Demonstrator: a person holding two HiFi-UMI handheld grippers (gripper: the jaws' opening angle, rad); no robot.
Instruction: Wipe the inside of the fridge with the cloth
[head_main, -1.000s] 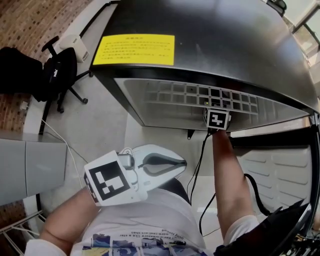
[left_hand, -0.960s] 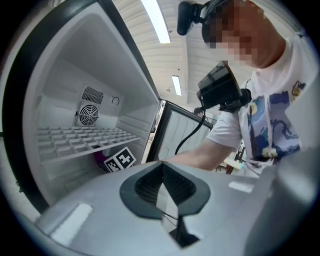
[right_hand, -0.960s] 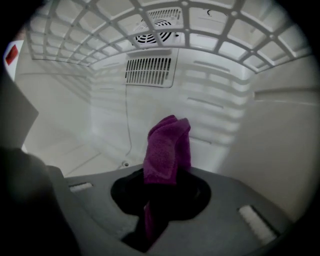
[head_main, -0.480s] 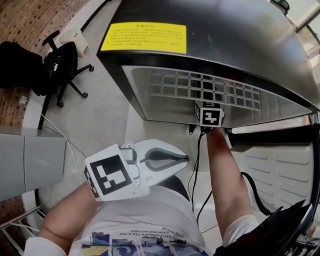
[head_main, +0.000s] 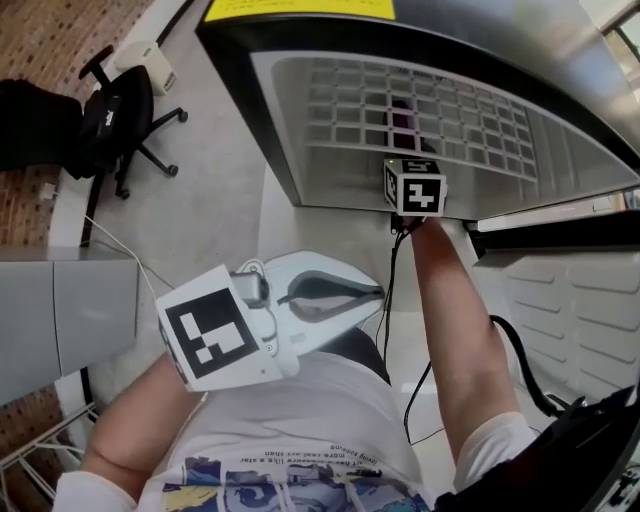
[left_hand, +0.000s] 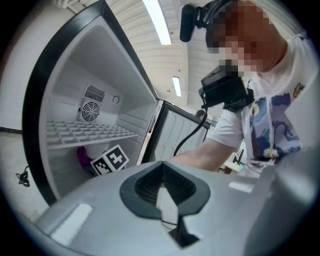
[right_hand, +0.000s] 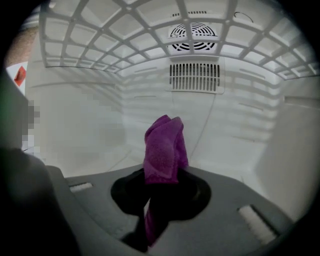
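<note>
The fridge (head_main: 250, 90) stands open, with a white wire shelf (head_main: 470, 120) across it. My right gripper (right_hand: 161, 187) reaches in under that shelf, shut on a purple cloth (right_hand: 165, 142) that sticks up from its jaws toward the white back wall (right_hand: 100, 115). From the head view only its marker cube (head_main: 415, 187) shows, plus a bit of cloth (head_main: 403, 125) through the shelf. My left gripper (head_main: 370, 297) hangs outside the fridge, close to the person's body, shut on nothing. The left gripper view also catches the cloth (left_hand: 82, 157) under the shelf.
A vent grille (right_hand: 194, 76) and a round fan (right_hand: 192, 31) sit on the back wall. The open fridge door (head_main: 570, 310) stands at the right. A black cable (head_main: 395, 300) hangs beside the right arm. An office chair (head_main: 120, 130) and a grey cabinet (head_main: 60, 320) stand at the left.
The right gripper has pushed further in under the shelf with the cloth. The head view has tipped toward the fridge's inside. The left gripper has barely moved.
</note>
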